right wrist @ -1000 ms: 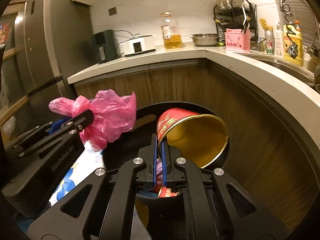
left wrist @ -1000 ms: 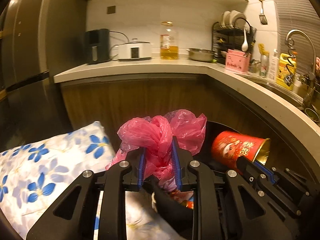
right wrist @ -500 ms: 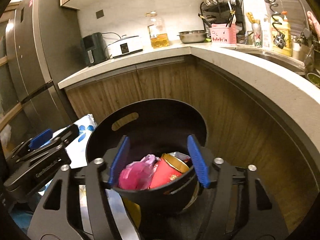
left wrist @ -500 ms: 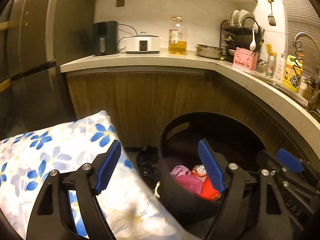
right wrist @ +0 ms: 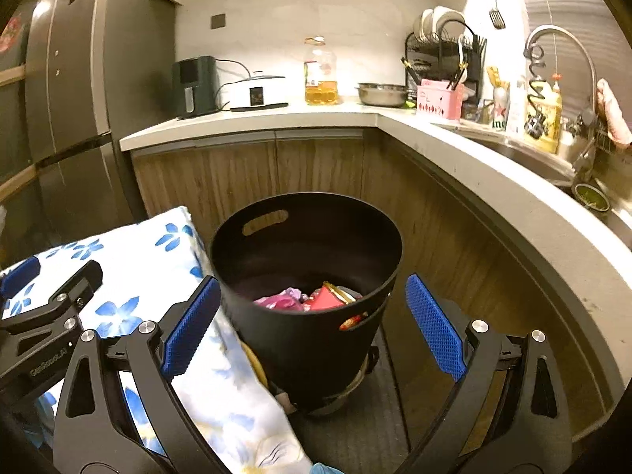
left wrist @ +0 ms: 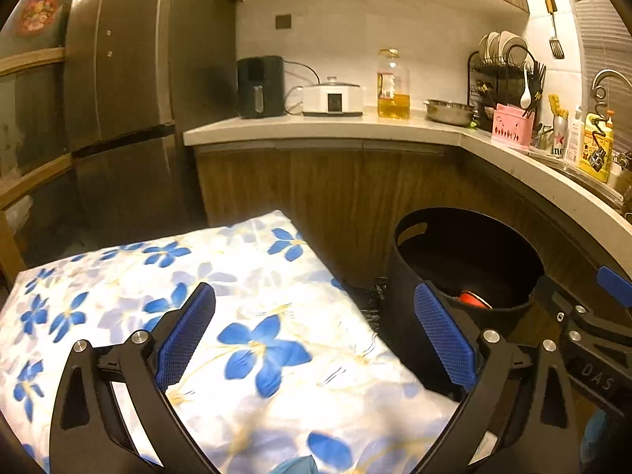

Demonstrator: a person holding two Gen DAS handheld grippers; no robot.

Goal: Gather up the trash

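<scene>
A black trash bin (right wrist: pixel 308 339) stands on the floor against the wooden cabinets, also seen in the left wrist view (left wrist: pixel 466 245). Inside lie a pink plastic bag (right wrist: pixel 282 301) and a red cup (right wrist: pixel 330 296); only the cup's rim (left wrist: pixel 472 299) shows in the left wrist view. My right gripper (right wrist: pixel 312 324) hangs in front of the bin, its jaws opening wide with nothing held. My left gripper (left wrist: pixel 314 335) hovers over a flowered cushion (left wrist: pixel 237 316), its jaws opening, nothing between them. Each gripper shows at the edge of the other's view.
The cushion (right wrist: pixel 158 276) lies left of the bin. A curved countertop (right wrist: pixel 493 181) carries an air fryer (left wrist: pixel 260 87), cooker (left wrist: pixel 332 98), oil bottle (right wrist: pixel 320 73), steel bowl (right wrist: pixel 383 94), dish rack (right wrist: pixel 442 51) and sink faucet (right wrist: pixel 561 59). A fridge (left wrist: pixel 118 98) stands left.
Both grippers opened and dropped the pink bag and red cup into the bin, then drew back from it. The left one swung left over the cushion.
</scene>
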